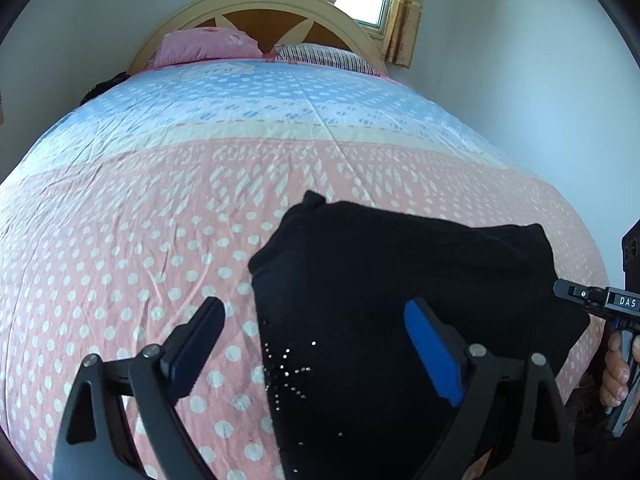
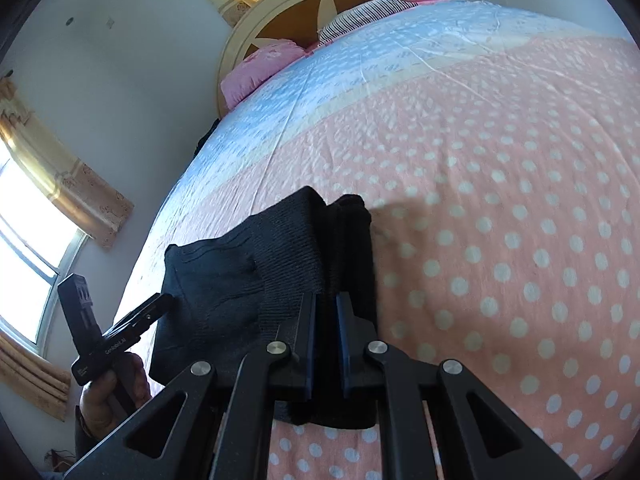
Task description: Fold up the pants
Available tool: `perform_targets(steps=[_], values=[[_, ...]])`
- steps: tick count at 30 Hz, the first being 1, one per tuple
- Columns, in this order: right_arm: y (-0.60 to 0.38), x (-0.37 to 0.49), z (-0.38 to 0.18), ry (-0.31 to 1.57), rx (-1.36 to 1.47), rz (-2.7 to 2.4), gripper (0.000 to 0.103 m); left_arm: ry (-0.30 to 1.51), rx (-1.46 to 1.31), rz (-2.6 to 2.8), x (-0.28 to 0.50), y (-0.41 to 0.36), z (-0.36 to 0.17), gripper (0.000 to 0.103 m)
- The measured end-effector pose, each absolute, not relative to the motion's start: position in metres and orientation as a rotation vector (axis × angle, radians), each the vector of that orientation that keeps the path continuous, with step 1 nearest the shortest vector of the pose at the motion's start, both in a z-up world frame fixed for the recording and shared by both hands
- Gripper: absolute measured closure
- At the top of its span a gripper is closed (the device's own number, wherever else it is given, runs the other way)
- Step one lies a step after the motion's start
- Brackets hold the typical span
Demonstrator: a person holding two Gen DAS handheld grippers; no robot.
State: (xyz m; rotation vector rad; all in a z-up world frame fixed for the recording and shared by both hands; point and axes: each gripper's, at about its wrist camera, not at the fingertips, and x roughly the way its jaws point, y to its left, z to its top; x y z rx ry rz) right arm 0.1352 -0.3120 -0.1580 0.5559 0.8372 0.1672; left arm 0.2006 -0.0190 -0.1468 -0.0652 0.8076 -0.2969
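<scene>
Left wrist view: the left gripper (image 1: 316, 344) gapes wide and holds nothing, straddling the left edge of the black knit pants (image 1: 400, 280), folded on the dotted pink bedspread (image 1: 120, 240).

Right wrist view: the right gripper (image 2: 326, 312), nearly closed, pinches the ribbed pants (image 2: 280, 248), which extend toward 11 o'clock.

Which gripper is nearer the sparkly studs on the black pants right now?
Left. The left gripper hangs open right over the studs on the black pants; the right gripper is shut on the pants' ribbed edge, away from them.
</scene>
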Motion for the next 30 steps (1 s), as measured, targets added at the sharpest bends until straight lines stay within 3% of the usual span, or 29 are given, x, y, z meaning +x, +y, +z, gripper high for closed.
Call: perform_targets(steps=[12,14,16,20,24,27,28,29,30], values=[[-0.324,0.134,-0.169,0.856,0.61,0.175,0.093,0.802,-0.072,-0.312,0.197,-0.02,-0.152,0.007],[-0.319,0.13,-0.155,0.808,0.54,0.125,0.075,0.809,-0.074,-0.311,0.198,-0.02,-0.154,0.007],[-0.314,0.128,-0.137,0.74,0.476,0.092,0.066,0.806,-0.081,-0.312,0.198,-0.019,-0.153,0.007],[-0.295,0.144,-0.113,0.673,0.346,0.102,0.066,0.803,-0.074,-0.316,0.197,-0.021,-0.152,0.007],[-0.293,0.173,-0.126,0.727,0.358,0.109,0.066,0.806,-0.065,-0.319,0.195,-0.024,-0.152,0.007],[-0.295,0.183,-0.138,0.763,0.358,0.101,0.069,0.806,-0.063,-0.316,0.197,-0.024,-0.152,0.007],[-0.297,0.182,-0.139,0.757,0.367,0.106,0.078,0.805,-0.064,-0.314,0.197,-0.023,-0.152,0.007],[-0.298,0.181,-0.138,0.757,0.377,0.121,0.099,0.804,-0.065,-0.314,0.197,-0.022,-0.152,0.007],[-0.299,0.18,-0.137,0.753,0.389,0.136,0.1,0.802,-0.066,-0.311,0.198,-0.022,-0.152,0.007]])
